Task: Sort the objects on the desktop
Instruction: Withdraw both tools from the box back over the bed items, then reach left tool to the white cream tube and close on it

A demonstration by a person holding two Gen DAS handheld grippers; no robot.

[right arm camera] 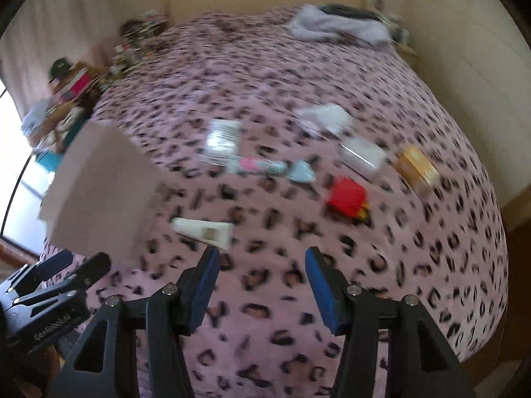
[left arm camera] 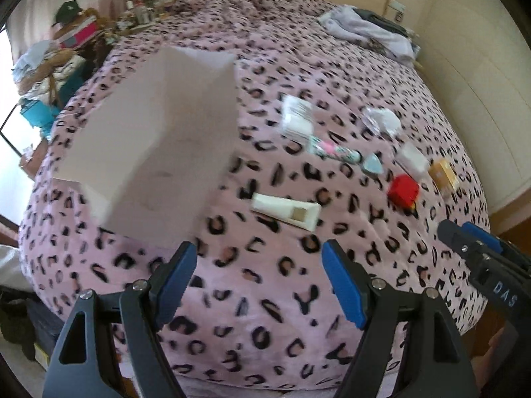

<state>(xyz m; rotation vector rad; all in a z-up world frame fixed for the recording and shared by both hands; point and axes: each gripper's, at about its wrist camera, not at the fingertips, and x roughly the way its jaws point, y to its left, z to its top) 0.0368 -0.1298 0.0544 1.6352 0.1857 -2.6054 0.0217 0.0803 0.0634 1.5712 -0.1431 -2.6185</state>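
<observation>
A white open box point(left arm camera: 149, 146) point(right arm camera: 99, 182) lies on the pink leopard-print bed at the left. Small items are scattered to its right: a white tube point(left arm camera: 287, 210) point(right arm camera: 204, 229), a red cube point(left arm camera: 403, 190) point(right arm camera: 346, 197), a patterned pen point(left arm camera: 335, 151) point(right arm camera: 257, 165), a light blue piece point(left arm camera: 371, 163) point(right arm camera: 302, 170), a white card pack point(left arm camera: 297, 121) point(right arm camera: 224, 139), a small white box point(left arm camera: 413, 159) point(right arm camera: 363, 156), a tan box point(left arm camera: 443, 174) point(right arm camera: 418, 167). My left gripper point(left arm camera: 260, 255) is open above the bedspread, nothing between its fingers. My right gripper point(right arm camera: 262, 260) is open too, also seen at the left view's right edge.
Crumpled clear wrapping point(left arm camera: 381, 121) point(right arm camera: 323, 117) lies beyond the items. Grey-white clothes point(left arm camera: 365, 30) point(right arm camera: 338, 25) sit at the bed's far corner. A cluttered shelf with boxes and a cap point(left arm camera: 69, 33) stands left of the bed. A cream wall point(left arm camera: 464, 83) runs along the right.
</observation>
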